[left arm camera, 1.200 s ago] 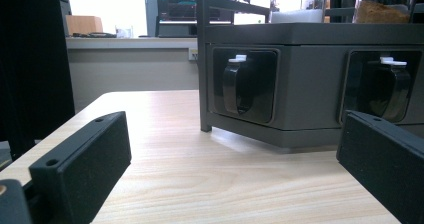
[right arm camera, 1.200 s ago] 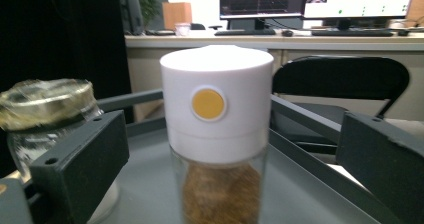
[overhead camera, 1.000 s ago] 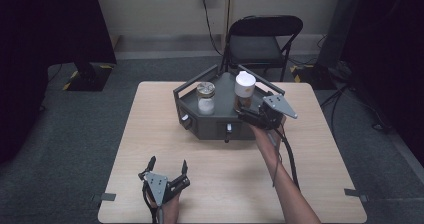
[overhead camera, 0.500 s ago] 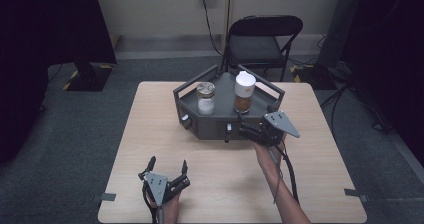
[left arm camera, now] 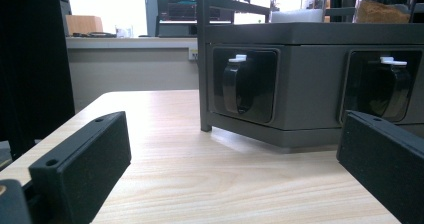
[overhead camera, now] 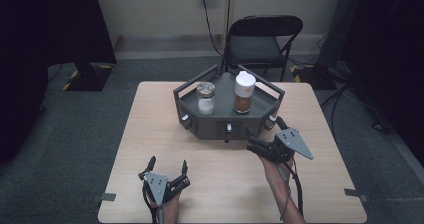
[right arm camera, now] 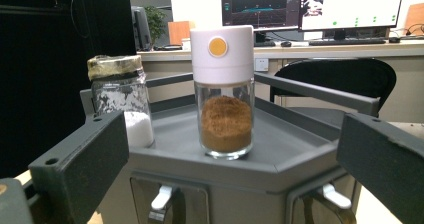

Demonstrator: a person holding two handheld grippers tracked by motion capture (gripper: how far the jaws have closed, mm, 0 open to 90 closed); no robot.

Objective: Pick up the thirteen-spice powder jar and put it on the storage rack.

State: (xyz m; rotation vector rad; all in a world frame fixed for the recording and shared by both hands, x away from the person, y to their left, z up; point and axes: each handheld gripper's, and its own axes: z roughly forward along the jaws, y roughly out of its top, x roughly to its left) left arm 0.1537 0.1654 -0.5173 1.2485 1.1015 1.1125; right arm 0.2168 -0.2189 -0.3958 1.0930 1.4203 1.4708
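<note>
Wooden table [overhead camera: 150,134] bearing grey rack [overhead camera: 210,124]

Two jars [overhead camera: 206,97] [overhead camera: 244,92] on one grey rack [overhead camera: 195,126], one table [overhead camera: 150,129], one folding chair [overhead camera: 262,46], and two grippers [overhead camera: 167,166] [overhead camera: 263,134].

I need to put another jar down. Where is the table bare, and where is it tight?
Bare wood lies left of the grey rack, along the table's left edge, and between the left tongs and right tongs. On the rack, the back part behind the white-powder jar and brown-powder jar is free. It is tight where the right tongs near the rack's front.
</note>
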